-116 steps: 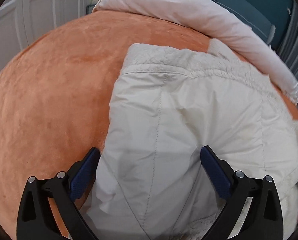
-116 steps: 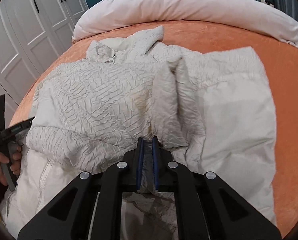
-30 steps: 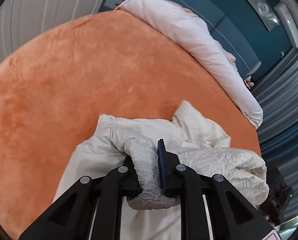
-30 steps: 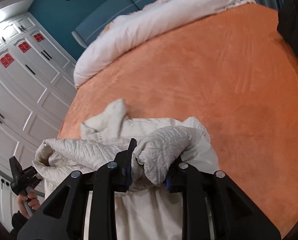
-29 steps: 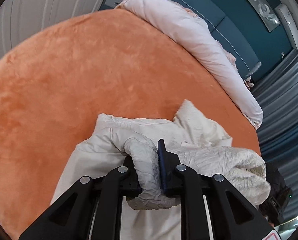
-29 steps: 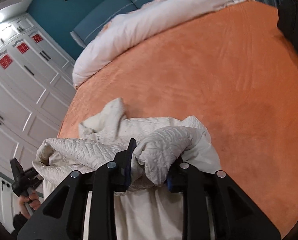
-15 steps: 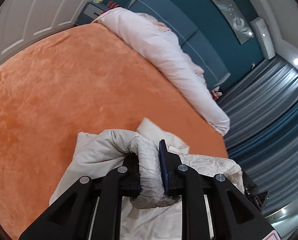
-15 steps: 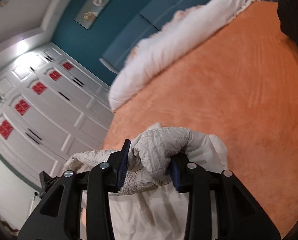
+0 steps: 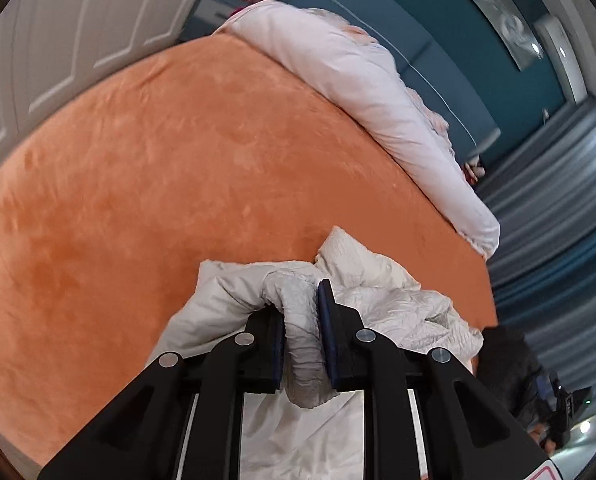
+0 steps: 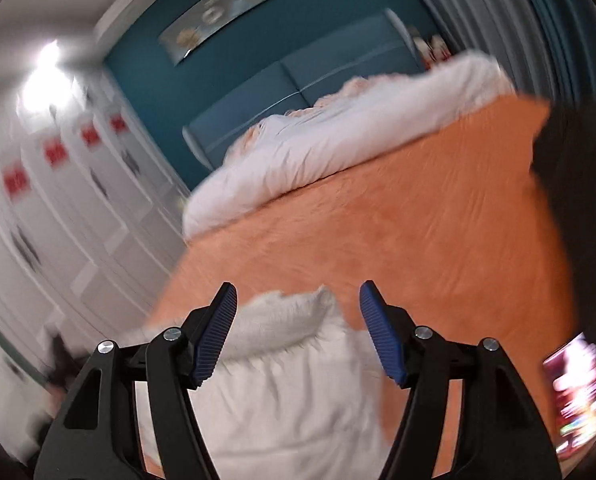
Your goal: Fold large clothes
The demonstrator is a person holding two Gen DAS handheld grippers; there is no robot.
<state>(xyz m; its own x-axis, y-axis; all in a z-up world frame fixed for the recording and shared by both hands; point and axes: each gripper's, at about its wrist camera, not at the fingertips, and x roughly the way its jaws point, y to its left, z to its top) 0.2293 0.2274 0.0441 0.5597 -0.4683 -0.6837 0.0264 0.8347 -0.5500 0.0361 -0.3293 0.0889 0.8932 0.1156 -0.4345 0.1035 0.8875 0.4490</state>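
On the orange bed cover, near its foot edge, lies the cream quilted jacket, bunched and partly gathered. Crinkled shell and puffy fill suggest a light, soft, compressible garment that sags wherever unsupported; the smooth lining probably slips, so a thick roll at a hem or seam is the safer hold. Left gripper: fingers nearly closed, pinching a thick fold of the crinkled fabric. Right gripper: fingers spread wide, holding nothing, above the jacket's near portion (view blurred). Beyond: rolled white duvet across the bed, blue headboard, white wardrobe doors.
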